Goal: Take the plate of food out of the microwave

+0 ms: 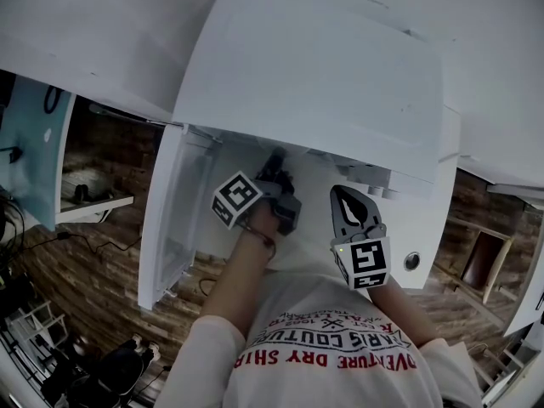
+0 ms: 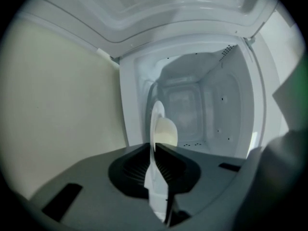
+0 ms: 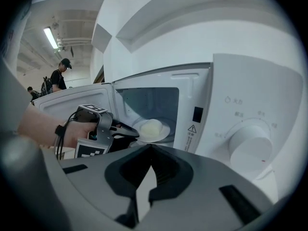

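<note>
Head view looks down on the white microwave, whose door stands swung wide at the microwave's left, so its mouth is open to the front. The left gripper reaches in through that mouth, while the right gripper hangs outside, in front of the microwave's right part and apart from it. In the right gripper view the control dial sits at the microwave's right, beside the opening, and nothing touches it. Wood-patterned floor shows below the microwave on both sides. To the microwave's left a long room runs back under a ceiling strip light, and a person in a dark cap stands well behind the door. Inside the microwave's cavity lies a white plate near the front, with a pale rounded mound of food on it. The left gripper's jaws are pinching the plate's near rim, and in the left gripper view the plate runs edge-on between them. Whether the plate is raised off the cavity floor cannot be told. The right gripper's jaws are pressed together with nothing between them
</note>
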Tool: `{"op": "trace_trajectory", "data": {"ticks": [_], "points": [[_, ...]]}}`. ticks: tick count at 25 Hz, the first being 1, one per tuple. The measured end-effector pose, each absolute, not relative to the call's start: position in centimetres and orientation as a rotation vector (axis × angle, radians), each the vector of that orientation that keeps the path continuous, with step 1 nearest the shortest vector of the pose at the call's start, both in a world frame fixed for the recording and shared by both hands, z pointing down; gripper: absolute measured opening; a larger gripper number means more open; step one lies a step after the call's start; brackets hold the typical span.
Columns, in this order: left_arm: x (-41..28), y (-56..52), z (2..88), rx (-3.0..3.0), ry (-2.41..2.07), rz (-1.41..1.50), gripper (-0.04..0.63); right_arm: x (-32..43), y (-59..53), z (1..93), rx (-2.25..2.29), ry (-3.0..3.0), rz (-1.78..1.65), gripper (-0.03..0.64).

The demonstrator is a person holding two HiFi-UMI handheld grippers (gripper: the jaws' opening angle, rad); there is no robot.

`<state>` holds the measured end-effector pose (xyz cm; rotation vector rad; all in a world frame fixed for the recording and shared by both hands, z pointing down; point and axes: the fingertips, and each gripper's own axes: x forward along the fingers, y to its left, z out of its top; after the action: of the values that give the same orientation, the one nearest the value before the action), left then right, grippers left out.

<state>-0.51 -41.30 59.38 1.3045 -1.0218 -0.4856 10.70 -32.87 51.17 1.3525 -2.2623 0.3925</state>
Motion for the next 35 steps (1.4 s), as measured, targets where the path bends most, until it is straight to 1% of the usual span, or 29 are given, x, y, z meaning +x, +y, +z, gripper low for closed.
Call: {"op": "trace_trajectory", "data": {"ticks": [8, 22, 28, 35], "points": [[-1.0, -40.4, 57.8, 1.353, -1.016, -0.513, 0.017, 10.8, -32.2, 50.4, 1.355, -2.277, 0.354, 0.005], [-1.8, -37.0, 56.2, 1.406, -0.92, -0.595, 0.017, 10.8, -29.5, 50.1, 1.335, -2.275, 0.329, 0.005], [-2.0, -34.6, 52.8, 1.458, -0.861, -0.648, 0.017, 10.6, -29.0, 48.8, 1.357, -2.302, 0.292, 0.005], [-1.9, -30.3, 48.8, 1.557, -0.78, -0.625, 0.017, 10.5, -28.1, 46.3, 1.4, -2.34, 0.267, 0.005]]}}
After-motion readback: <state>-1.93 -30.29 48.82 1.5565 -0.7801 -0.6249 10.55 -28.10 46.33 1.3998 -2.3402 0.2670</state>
